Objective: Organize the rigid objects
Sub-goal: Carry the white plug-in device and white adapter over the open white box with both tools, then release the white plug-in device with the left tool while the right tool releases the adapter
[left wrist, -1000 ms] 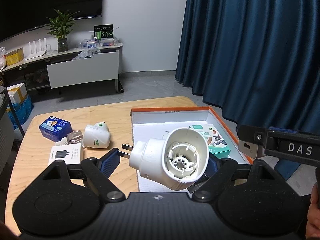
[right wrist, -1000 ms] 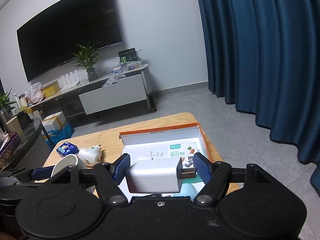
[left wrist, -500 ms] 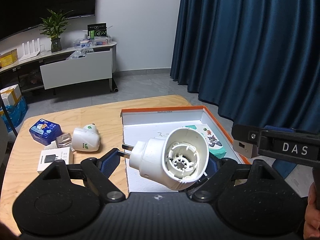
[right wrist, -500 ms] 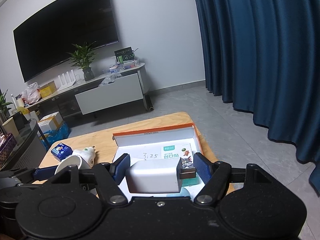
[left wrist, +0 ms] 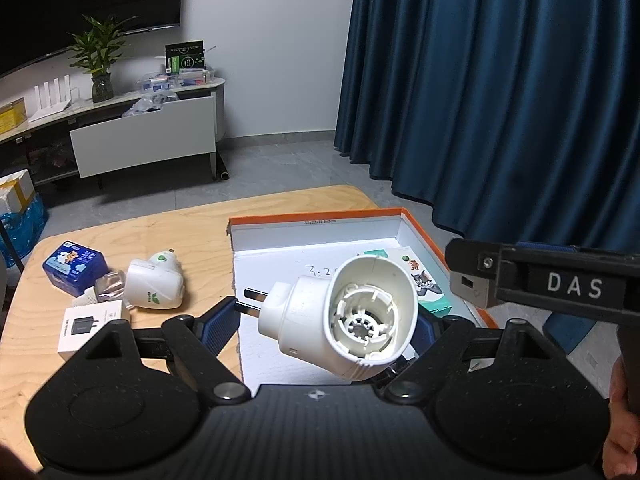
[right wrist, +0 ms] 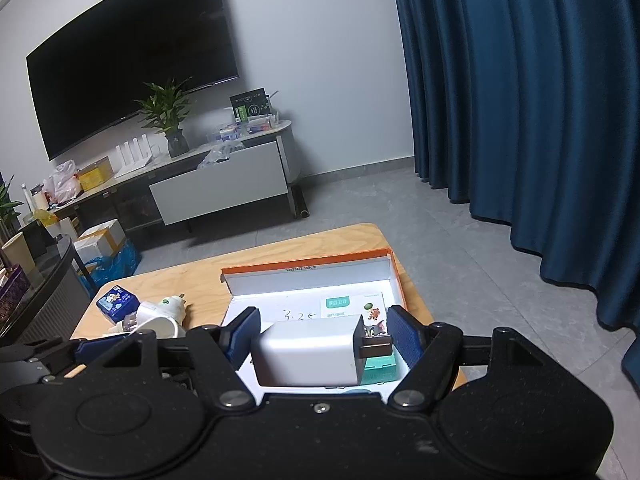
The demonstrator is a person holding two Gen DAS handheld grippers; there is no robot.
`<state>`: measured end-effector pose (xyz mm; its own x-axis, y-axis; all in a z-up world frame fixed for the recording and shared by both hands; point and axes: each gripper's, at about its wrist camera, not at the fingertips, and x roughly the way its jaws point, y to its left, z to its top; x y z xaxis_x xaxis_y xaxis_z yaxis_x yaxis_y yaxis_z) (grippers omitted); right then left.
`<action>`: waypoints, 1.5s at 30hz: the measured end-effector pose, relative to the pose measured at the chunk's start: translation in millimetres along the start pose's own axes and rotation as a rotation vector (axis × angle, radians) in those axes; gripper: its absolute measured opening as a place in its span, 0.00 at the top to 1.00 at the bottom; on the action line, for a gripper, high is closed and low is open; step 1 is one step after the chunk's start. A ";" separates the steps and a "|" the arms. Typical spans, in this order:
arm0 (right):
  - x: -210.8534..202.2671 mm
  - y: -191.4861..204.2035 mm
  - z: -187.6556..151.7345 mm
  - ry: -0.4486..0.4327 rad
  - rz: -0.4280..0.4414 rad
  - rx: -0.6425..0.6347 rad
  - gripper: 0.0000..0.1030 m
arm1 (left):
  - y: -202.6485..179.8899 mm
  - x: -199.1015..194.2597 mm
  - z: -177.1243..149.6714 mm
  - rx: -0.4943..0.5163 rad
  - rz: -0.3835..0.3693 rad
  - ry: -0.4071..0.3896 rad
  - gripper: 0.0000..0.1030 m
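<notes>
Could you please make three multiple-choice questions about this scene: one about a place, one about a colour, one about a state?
1. Where does the small blue box lie?
A. on the wooden table, left of the tray
B. inside the tray
C. on the floor

2. What colour is the outer rim of the open tray?
A. green
B. orange
C. black

3. What is the state of the right gripper?
A. open and empty
B. shut on a cup
C. shut on a white charger

Answers:
1 A: the blue box sits on the wood beside a white plug-in device, outside the tray.
2 B: the edge around the white inside is orange.
3 C: both blue pads press the charger's ends.
</notes>
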<state>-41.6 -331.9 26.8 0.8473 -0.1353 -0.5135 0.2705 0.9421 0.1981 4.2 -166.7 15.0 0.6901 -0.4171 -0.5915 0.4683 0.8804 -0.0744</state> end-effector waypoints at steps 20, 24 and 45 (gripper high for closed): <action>44.0 -6.1 18.3 0.046 0.011 -0.026 0.18 | -6.0 25.6 7.0 0.010 -0.017 0.038 0.16; 58.2 -7.9 21.8 0.068 0.010 -0.030 0.18 | -7.0 29.2 8.7 0.010 -0.021 0.045 0.16; 80.0 -26.1 53.5 -0.034 0.016 -0.016 0.14 | -9.5 51.5 12.9 0.008 -0.048 0.084 0.16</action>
<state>43.6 -383.7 25.3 0.8664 -0.1303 -0.4821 0.2497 0.9490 0.1923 42.4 -199.4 -4.4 0.6182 -0.4378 -0.6528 0.5040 0.8581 -0.0982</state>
